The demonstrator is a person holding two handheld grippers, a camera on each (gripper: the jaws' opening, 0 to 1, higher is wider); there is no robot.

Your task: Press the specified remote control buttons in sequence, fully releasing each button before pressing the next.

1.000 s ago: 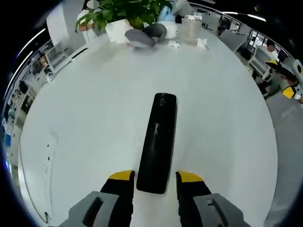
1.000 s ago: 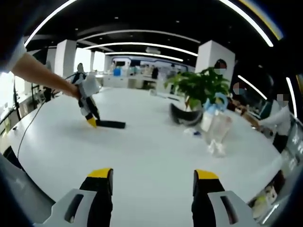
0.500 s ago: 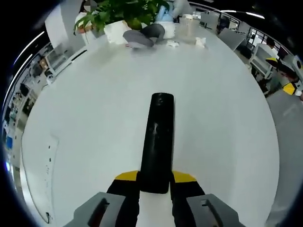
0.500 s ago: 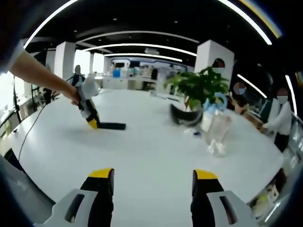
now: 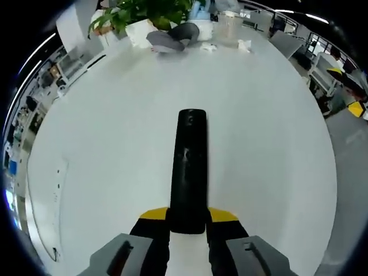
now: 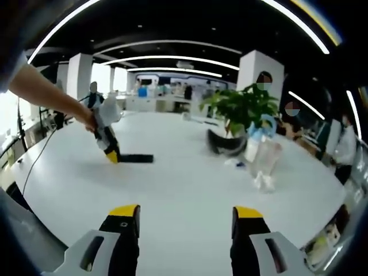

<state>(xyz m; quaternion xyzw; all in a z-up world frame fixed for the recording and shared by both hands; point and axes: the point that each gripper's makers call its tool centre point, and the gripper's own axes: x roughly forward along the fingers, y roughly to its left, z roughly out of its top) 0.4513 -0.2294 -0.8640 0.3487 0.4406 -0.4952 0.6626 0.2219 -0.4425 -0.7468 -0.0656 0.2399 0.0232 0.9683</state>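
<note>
Left gripper view shows a large white table (image 5: 103, 132), the landmark for what follows. At the table's far edge stands a potted plant (image 5: 144, 14) with green leaves in a white pot. Just beside the pot, on the table, lies a dark grey curved object (image 5: 169, 39); its kind cannot be told. Next to that stands a clear plastic container (image 5: 227, 23); its contents cannot be made out. Small white crumpled items (image 5: 244, 46) lie on the table near the container.

On the near part of the table lies the black remote control (image 5: 188, 161), lengthwise, pointing away from the camera. The left gripper (image 5: 187, 217) is closed on the near end of the remote control: both yellow-tipped jaws touch its sides.

Right gripper view shows the same table (image 6: 172, 190) from the side. The right gripper (image 6: 183, 215) hangs above the table with jaws apart and nothing between them, well apart from the remote control (image 6: 135, 157). There the left gripper (image 6: 112, 156) is at the end of the remote control, held by a person's hand (image 6: 91, 119). The plant (image 6: 244, 106) and the clear container (image 6: 264, 161) stand toward the table's other side.
</note>
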